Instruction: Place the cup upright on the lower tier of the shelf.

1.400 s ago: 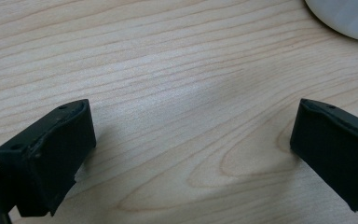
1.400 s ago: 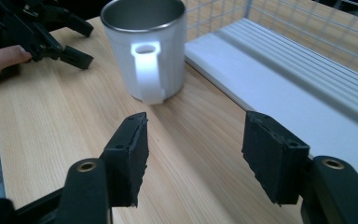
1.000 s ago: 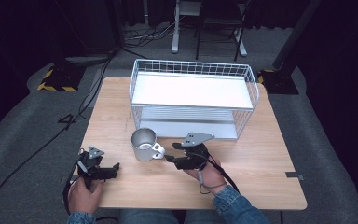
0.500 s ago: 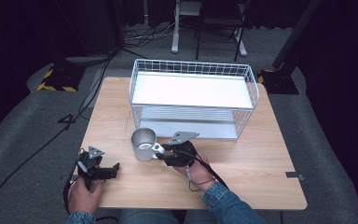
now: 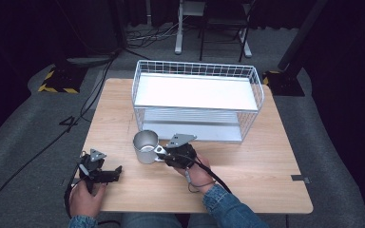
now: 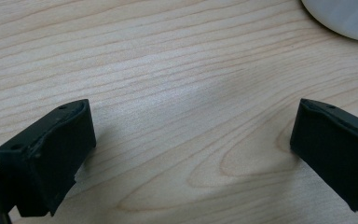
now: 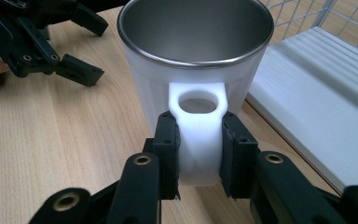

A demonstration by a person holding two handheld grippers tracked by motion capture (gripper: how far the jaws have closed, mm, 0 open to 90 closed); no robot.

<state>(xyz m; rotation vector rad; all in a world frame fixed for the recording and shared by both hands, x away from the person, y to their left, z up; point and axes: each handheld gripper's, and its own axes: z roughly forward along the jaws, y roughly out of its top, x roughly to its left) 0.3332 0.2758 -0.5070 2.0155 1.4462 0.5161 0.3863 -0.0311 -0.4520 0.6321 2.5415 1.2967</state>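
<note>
A white mug [image 5: 145, 145] with a steel inside stands upright on the wooden table [image 5: 247, 161], in front of the wire basket. In the right gripper view the mug [image 7: 196, 56] is close, with its white handle [image 7: 198, 126] facing me. My right gripper [image 7: 199, 154] has just been closing, and both pads now press on that handle. From above, the right gripper [image 5: 160, 153] reaches the mug from its right side. My left gripper [image 5: 116, 172] rests low near the table's front left, open, with bare wood between its jaws [image 6: 191, 149].
A white wire basket [image 5: 197, 95] with a white shelf board stands across the back middle of the table, just behind the mug. The left gripper [image 7: 42, 37] lies beyond the mug in the right gripper view. Cables and chair legs are on the floor behind.
My right gripper has moved left up to the mug and its jaws have closed on the handle. The left gripper and the mug have stayed where they were.
</note>
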